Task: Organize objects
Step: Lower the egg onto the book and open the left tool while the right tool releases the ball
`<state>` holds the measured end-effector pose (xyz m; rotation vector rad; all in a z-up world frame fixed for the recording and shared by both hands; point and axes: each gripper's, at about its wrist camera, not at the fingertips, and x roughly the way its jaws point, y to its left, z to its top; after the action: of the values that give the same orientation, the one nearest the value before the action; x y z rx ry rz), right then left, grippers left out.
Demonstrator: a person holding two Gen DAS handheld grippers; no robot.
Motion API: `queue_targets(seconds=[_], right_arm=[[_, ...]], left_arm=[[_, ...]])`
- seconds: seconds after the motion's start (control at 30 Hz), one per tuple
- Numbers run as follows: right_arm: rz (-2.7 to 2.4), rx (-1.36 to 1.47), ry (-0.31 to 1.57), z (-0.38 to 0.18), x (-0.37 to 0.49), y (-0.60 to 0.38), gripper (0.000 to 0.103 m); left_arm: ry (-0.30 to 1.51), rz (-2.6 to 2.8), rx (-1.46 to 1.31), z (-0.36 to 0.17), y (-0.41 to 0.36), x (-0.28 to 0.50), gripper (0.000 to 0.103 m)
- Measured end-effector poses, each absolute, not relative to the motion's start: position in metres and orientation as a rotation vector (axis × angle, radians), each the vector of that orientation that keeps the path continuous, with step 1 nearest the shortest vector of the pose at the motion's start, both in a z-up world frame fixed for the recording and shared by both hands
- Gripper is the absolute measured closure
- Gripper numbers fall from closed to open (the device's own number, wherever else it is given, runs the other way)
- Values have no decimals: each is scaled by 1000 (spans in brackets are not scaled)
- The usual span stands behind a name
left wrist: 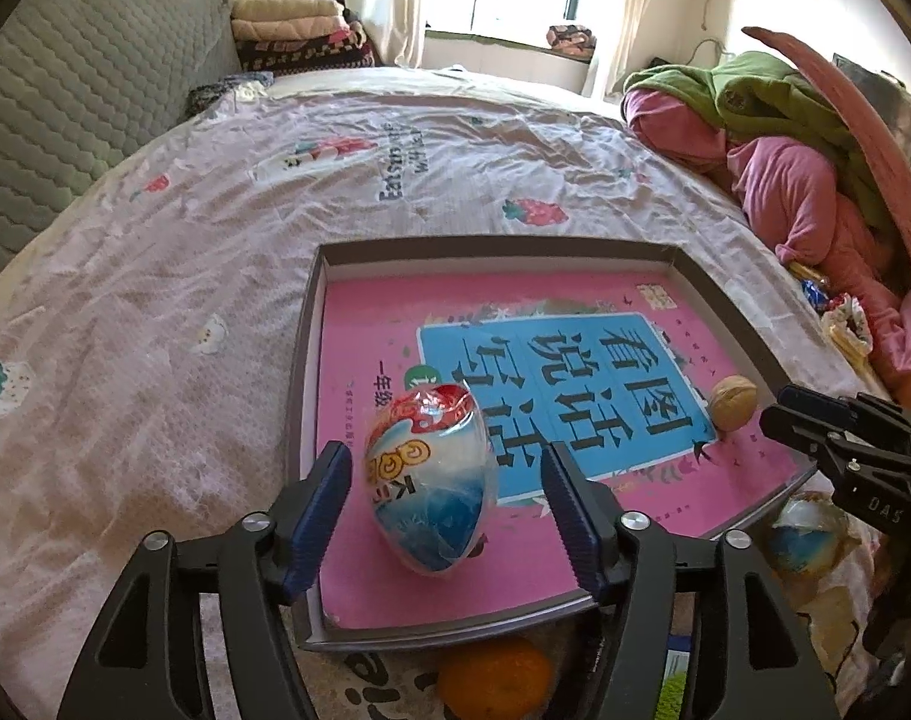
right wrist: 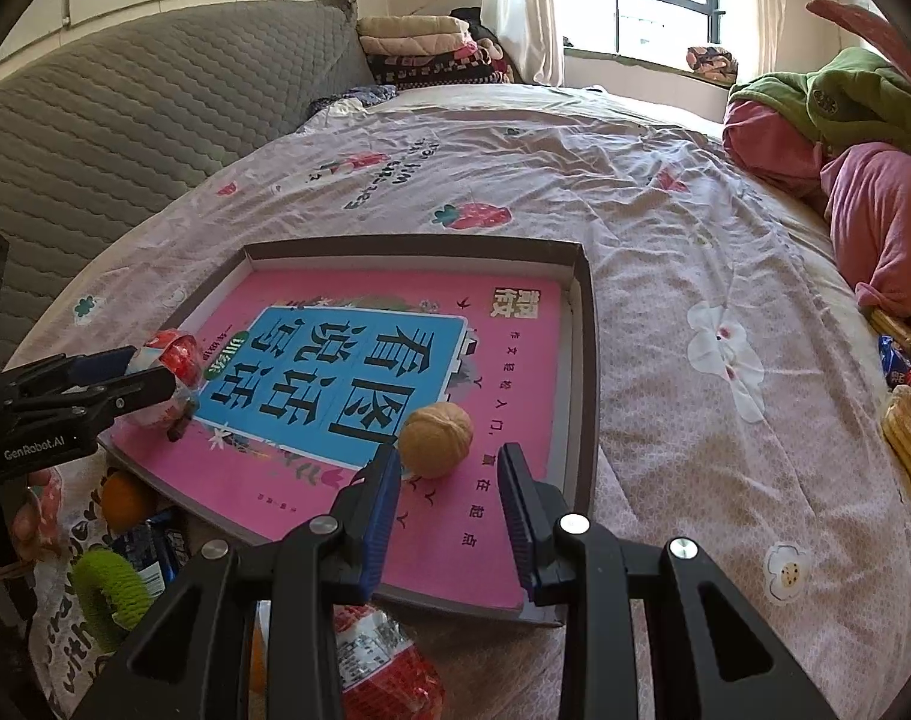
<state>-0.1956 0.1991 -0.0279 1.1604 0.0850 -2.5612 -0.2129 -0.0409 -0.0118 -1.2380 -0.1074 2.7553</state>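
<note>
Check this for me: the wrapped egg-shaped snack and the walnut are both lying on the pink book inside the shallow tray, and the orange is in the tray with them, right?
Not quite. The orange is outside the tray, on the bedcover just off its near edge, as the left wrist view shows. The wrapped snack and the walnut do lie on the pink book in the tray.

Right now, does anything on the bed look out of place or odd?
Yes. An orange, a green ring and some packets lie loose on the bedspread outside the tray's near edge, while the wrapped egg and walnut sit on the pink book inside. Nothing looks spilled or damaged.
</note>
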Motion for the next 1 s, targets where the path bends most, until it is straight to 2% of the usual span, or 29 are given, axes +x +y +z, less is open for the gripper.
queue_targets(seconds=[0.47, 0.63, 1.0], right_arm=[[-2573, 1059, 64, -12, -184, 199, 69], [-2575, 1020, 50, -5, -179, 199, 64], [-2578, 941, 46, 6, -164, 196, 63]], left_arm=[[-87, 2763, -1182, 8, -30, -198, 34], [-76, 2771, -1155, 15, -27, -191, 33], [-20, 2801, -1095, 23, -21, -172, 33]])
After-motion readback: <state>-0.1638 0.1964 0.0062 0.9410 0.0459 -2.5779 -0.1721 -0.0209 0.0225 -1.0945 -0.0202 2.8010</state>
